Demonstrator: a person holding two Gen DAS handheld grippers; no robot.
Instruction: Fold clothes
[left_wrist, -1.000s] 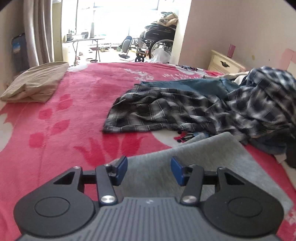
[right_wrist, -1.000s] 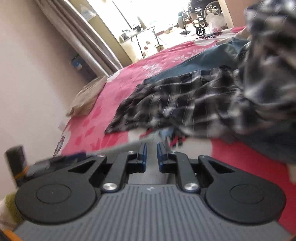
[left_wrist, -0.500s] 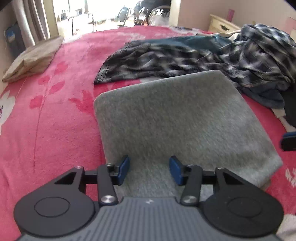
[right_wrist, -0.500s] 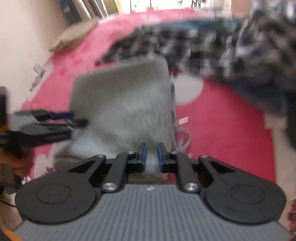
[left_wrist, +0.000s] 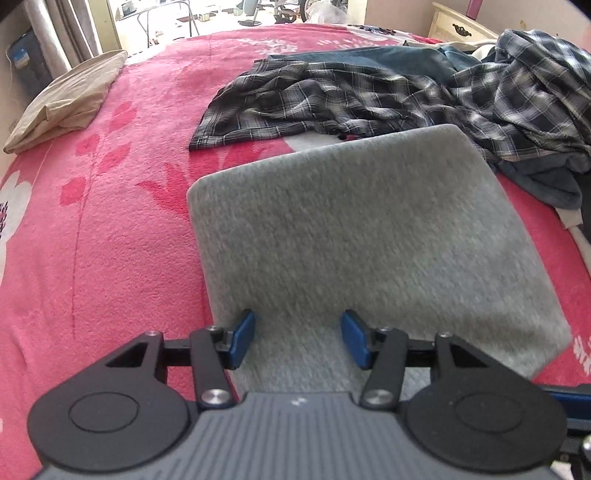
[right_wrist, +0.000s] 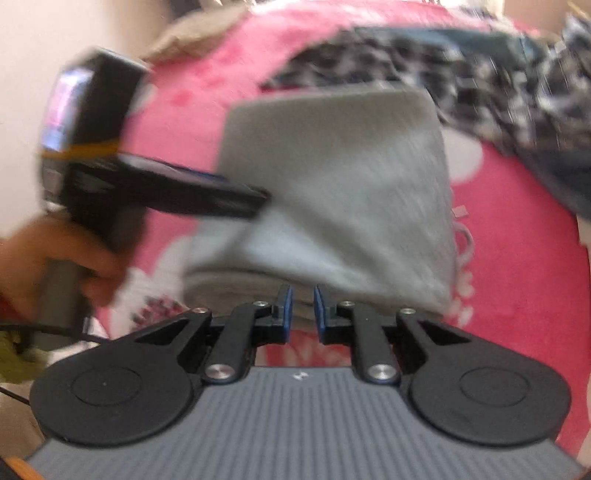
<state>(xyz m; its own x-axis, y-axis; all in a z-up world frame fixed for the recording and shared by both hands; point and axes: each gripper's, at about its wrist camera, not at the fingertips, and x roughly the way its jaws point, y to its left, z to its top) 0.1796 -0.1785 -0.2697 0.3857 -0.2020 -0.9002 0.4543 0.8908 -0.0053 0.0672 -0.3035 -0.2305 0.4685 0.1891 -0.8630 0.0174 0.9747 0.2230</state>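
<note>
A folded grey garment lies flat on the pink flowered blanket. My left gripper hovers over its near left part. Its jaws are opening, the blue pads stand well apart, and the cloth lies under them without being pinched. From the right wrist view, blurred, the same grey garment shows a thick folded near edge. My right gripper is nearly closed on that edge, with grey cloth in the narrow gap. The left gripper reaches in from the left, held by a hand.
A crumpled plaid shirt and a dark blue garment lie just beyond the grey one. More plaid and dark clothes are heaped at the right. A folded beige cloth sits far left. A cream nightstand stands behind.
Both grippers have tilted down onto the grey garment, which now fills the views. The right one swung sideways along its near edge. The left pads stand slightly wider apart.
</note>
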